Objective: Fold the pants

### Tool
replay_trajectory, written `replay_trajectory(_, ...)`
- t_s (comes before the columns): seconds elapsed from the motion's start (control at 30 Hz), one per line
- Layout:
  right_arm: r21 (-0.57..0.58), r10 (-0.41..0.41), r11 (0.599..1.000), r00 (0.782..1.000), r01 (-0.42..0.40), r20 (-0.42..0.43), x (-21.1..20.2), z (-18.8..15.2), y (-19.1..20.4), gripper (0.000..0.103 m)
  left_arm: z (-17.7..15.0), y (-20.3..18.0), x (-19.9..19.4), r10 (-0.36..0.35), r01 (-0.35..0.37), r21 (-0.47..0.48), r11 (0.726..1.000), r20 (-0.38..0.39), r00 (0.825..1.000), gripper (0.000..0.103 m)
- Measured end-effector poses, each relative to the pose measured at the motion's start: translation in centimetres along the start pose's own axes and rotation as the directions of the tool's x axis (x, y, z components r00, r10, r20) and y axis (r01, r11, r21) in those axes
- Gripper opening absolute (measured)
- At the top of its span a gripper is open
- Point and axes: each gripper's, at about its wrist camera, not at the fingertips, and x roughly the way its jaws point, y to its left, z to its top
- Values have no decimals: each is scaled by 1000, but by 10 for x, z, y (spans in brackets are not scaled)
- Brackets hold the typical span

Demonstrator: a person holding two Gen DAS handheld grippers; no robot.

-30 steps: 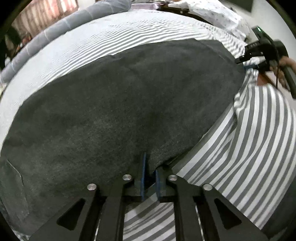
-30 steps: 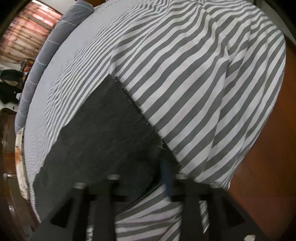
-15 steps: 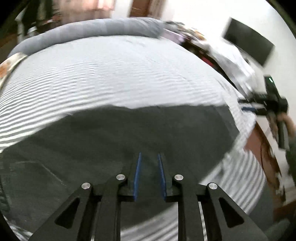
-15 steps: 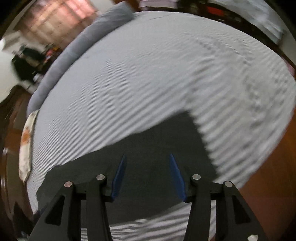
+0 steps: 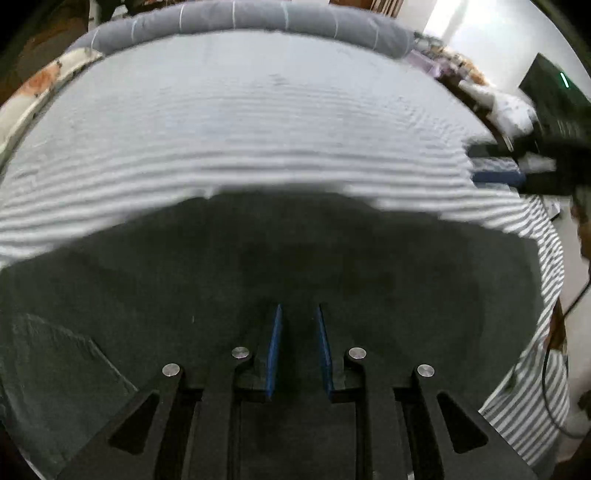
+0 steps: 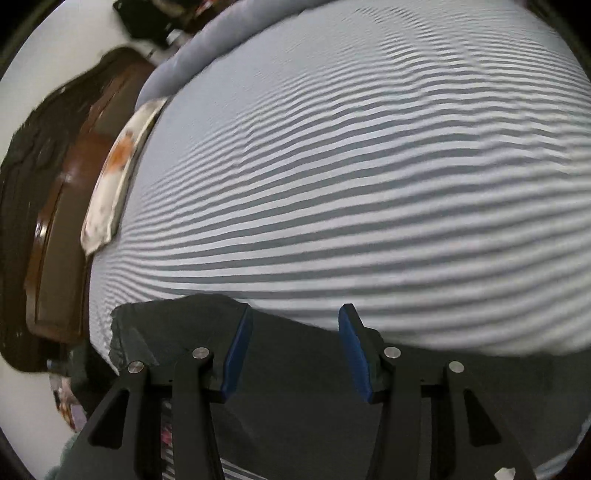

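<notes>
Dark grey pants (image 5: 258, 258) lie flat on the striped bed sheet (image 5: 258, 110); a pocket seam shows at the lower left. My left gripper (image 5: 299, 308) hovers over the middle of the pants, its blue pads a narrow gap apart with nothing between them. In the right wrist view the pants (image 6: 295, 387) fill the bottom, their far edge running across just past the fingertips. My right gripper (image 6: 295, 308) stands open above that edge, holding nothing. It also shows blurred at the right edge of the left wrist view, right gripper (image 5: 480, 164).
A grey bolster (image 5: 258, 18) runs along the far side of the bed. A floral cushion (image 6: 110, 184) and dark wooden bed frame (image 6: 55, 221) lie to the left. A dark screen (image 5: 554, 92) stands on the right, and the sheet drops off at that edge.
The left gripper, closed at the pants' edge a second ago, has let go and swung over the middle of the pants. The right gripper has swept from the leg end across the bed, rolling.
</notes>
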Motion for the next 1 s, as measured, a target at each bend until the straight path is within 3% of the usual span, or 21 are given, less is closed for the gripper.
replay_trajectory(0.2, -42, 66, 997, 990, -72, -126, 67, 23, 35, 47, -15, 9, 1, -35, 35, -61, 998, -4, 999, 20)
replay_trajectory(0.33, -50, 128, 989, 969, -142, -211, 96, 17, 46, 47, -21, 9, 0, -32, 32, -64, 997, 4, 999, 20)
replay_trajectory(0.5, -129, 218, 956, 931, -265, -293, 100, -13, 63, 39, -24, 17, -2, -51, 52, -97, 994, 17, 999, 20)
replay_trajectory(0.67, -251, 212, 917, 913, -310, -350, 90, -52, 75, 35, -29, 31, -9, -68, 75, -164, 984, 49, 996, 20)
replay_trajectory(0.73, -262, 194, 912, 896, -314, -399, 101, -69, 76, 34, -29, 35, -18, -17, 33, -180, 983, 91, 996, 20)
replay_trajectory(0.8, -307, 140, 908, 898, -284, -416, 111, -85, 76, 32, -28, 41, -26, 15, 11, -196, 980, 127, 992, 20)
replay_trajectory(0.9, -286, 169, 912, 904, -295, -394, 110, -86, 74, 32, -22, 51, -41, 23, 24, -225, 974, 201, 979, 20)
replay_trajectory(1.0, -303, 182, 909, 926, -287, -332, 95, -72, 73, 32, -18, 52, -34, 21, 15, -196, 980, 177, 984, 20)
